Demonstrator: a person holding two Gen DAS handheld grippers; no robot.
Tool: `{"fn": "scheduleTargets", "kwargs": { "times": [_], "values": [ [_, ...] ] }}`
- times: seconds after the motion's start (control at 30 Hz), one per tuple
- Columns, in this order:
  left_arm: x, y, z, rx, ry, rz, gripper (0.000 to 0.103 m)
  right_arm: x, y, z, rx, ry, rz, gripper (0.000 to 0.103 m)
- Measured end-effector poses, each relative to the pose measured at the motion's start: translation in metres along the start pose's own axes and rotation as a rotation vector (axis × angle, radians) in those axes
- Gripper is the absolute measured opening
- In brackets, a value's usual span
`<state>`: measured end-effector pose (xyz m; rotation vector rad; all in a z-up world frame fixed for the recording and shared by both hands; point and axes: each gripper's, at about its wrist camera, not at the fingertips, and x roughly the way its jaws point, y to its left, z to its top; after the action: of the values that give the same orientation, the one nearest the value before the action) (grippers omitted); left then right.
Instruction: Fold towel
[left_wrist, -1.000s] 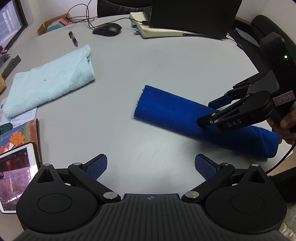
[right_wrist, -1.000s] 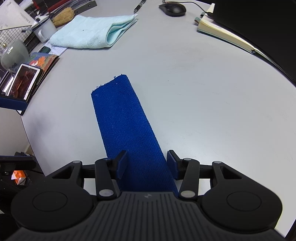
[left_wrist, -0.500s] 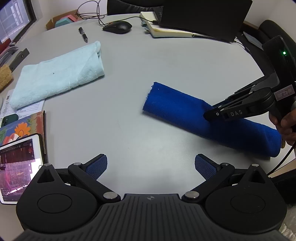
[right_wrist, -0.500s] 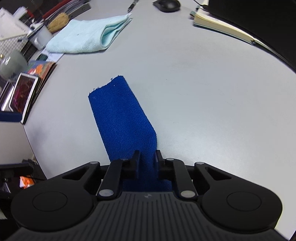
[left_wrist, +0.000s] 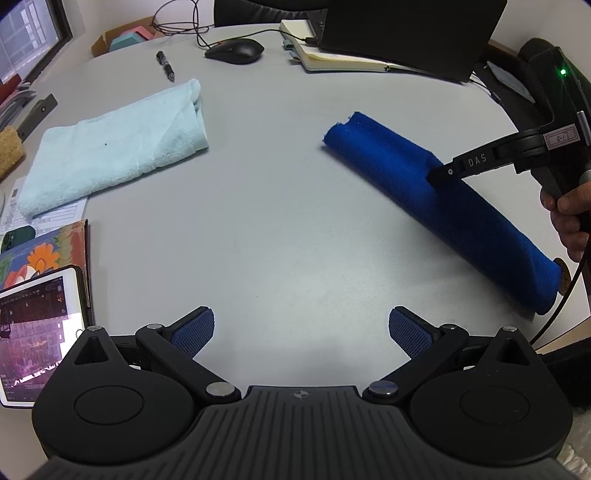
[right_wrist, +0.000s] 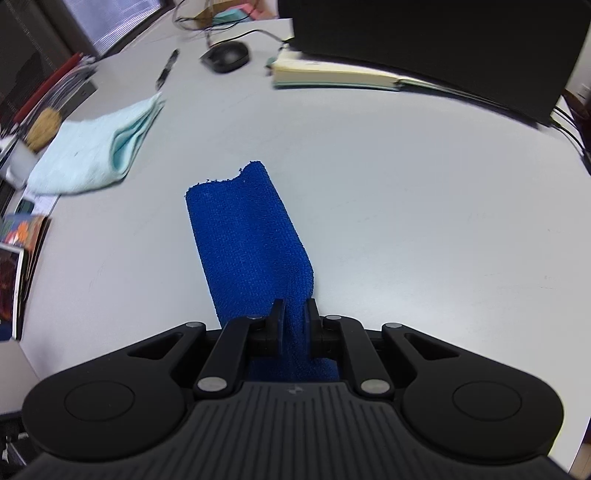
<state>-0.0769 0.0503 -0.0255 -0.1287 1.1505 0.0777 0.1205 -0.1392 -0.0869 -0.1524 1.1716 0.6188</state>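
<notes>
Tongs in the right hand, the right gripper (right_wrist: 293, 317), are pinched tight on a raised ridge of the blue towel (right_wrist: 247, 240), with a fold of cloth squeezed between the two pads. Seen from the other side, this gripper (left_wrist: 437, 173) bites the towel (left_wrist: 443, 203) part way along its length, and a hand (left_wrist: 569, 214) grips its handle at the right edge of the view. The left gripper (left_wrist: 301, 328) hangs over bare table with its jaws spread wide and nothing between them.

The blue towel lies as a long narrow strip, already doubled lengthwise, near the right edge of the grey table (left_wrist: 266, 221); one short end points toward the middle of the surface, the other sits close to the table's edge. It looks soft, light and limp, so it will likely sag and drape from any single pinch; a grip at an end corner through all layers should carry it over cleanly.

Toward the far left edge lies a folded pale towel (left_wrist: 114, 144), with a pen (left_wrist: 165, 65) and a mouse (left_wrist: 235, 50) beyond it
</notes>
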Motion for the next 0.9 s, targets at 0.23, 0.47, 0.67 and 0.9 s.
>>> {"fn": "scheduleTargets", "kwargs": {
  "times": [0.23, 0.47, 0.67, 0.9],
  "values": [
    [0.000, 0.001, 0.000, -0.004, 0.003, 0.005, 0.102, -0.001, -0.021, 0.012, 0.076, -0.037, -0.058, 0.010],
    [0.000, 0.005, -0.001, -0.013, 0.006, 0.008, 0.102, 0.002, -0.036, 0.016, 0.131, -0.043, -0.087, 0.011],
    [0.001, 0.007, -0.001, -0.017, 0.009, 0.002, 0.102, 0.000, -0.033, 0.016, 0.120, -0.041, -0.075, 0.018],
    [0.002, 0.004, 0.001, 0.001, 0.008, -0.007, 0.102, -0.008, -0.025, 0.016, 0.107, -0.052, -0.060, 0.036]
  ]
}}
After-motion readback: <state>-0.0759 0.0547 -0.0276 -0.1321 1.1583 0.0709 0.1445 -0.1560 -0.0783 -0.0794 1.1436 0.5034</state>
